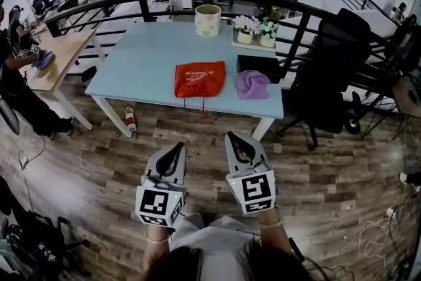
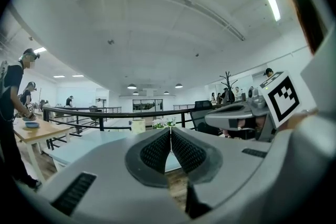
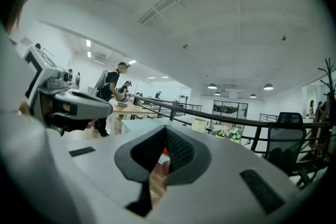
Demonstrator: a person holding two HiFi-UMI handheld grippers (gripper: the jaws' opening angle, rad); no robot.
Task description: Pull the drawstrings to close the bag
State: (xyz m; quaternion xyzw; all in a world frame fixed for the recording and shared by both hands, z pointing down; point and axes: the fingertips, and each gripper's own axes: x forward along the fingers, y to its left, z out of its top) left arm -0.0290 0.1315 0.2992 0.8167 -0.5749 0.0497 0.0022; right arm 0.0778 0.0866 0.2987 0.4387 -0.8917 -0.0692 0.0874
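A light blue rectangular worktop (image 1: 145,69) is seen well ahead of both hand-held grippers, across a stretch of wooden floor. A flat orange-red fabric drawstring bag (image 1: 199,78) is laid near the worktop's closer edge, almost straight ahead of the gap between the two hand-held grippers. A crumpled purple cloth (image 1: 252,84) is placed just to the right of it, more in line with the right one. The left hand-held gripper (image 1: 176,147) is held low and close to the body with its jaws pressed together and nothing between them. The right hand-held gripper (image 1: 234,137) is likewise closed and empty; only a sliver of the distant bag is glimpsed past its pads. Thin dark drawstrings (image 1: 195,101) appear to trail from the bag's closer edge toward the hand-held grippers, though their ends cannot be made out. The bag is judged light, limp and apt to slide when tugged. The cords are best taken one per hand-held gripper, a little out from the hem, and pulled apart so the mouth is gathered
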